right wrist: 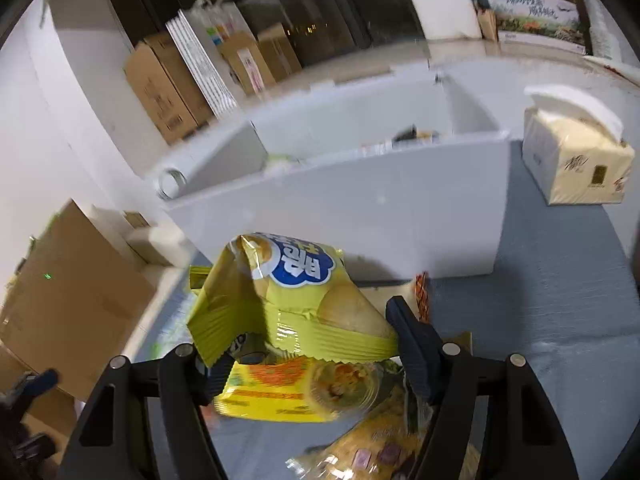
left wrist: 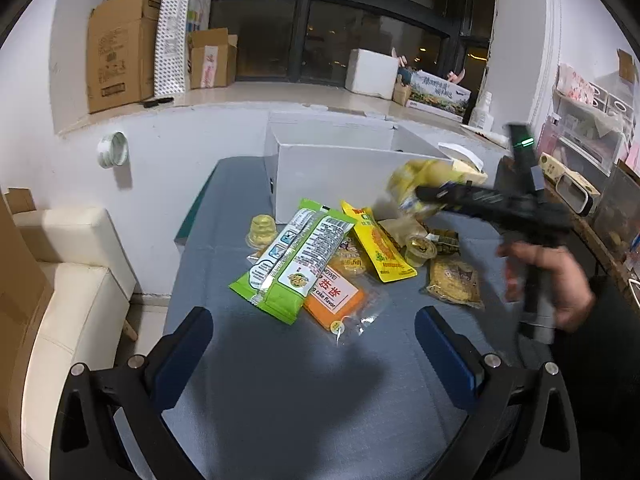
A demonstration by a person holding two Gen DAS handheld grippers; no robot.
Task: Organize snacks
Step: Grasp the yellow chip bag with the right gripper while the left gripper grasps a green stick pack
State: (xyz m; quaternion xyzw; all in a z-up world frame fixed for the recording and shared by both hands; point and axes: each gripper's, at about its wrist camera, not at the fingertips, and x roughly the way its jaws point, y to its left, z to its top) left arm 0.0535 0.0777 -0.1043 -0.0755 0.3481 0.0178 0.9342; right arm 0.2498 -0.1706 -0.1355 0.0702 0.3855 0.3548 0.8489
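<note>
Right gripper (right wrist: 304, 344) gripped a yellow chip bag (right wrist: 288, 300) lifted just before the white box (right wrist: 340, 208), which seemingly already held a few items, while the left gripper (left wrist: 314, 344) hovered wide and empty over the table (left wrist: 300, 400), most snacks (left wrist: 320, 264) still unsorted, tissues (right wrist: 576, 160) nearby.

Yellow chip bag (right wrist: 288, 304), crinkled, raised off the desk (left wrist: 280, 380) in front of the white box (left wrist: 332, 176). Rest of the snacks piled on the desk: green packet (left wrist: 292, 260) on top of orange cake pack (left wrist: 340, 300), yellow sachet (left wrist: 376, 248), two jelly cups (left wrist: 262, 232), noodle pack (left wrist: 454, 282).
</note>
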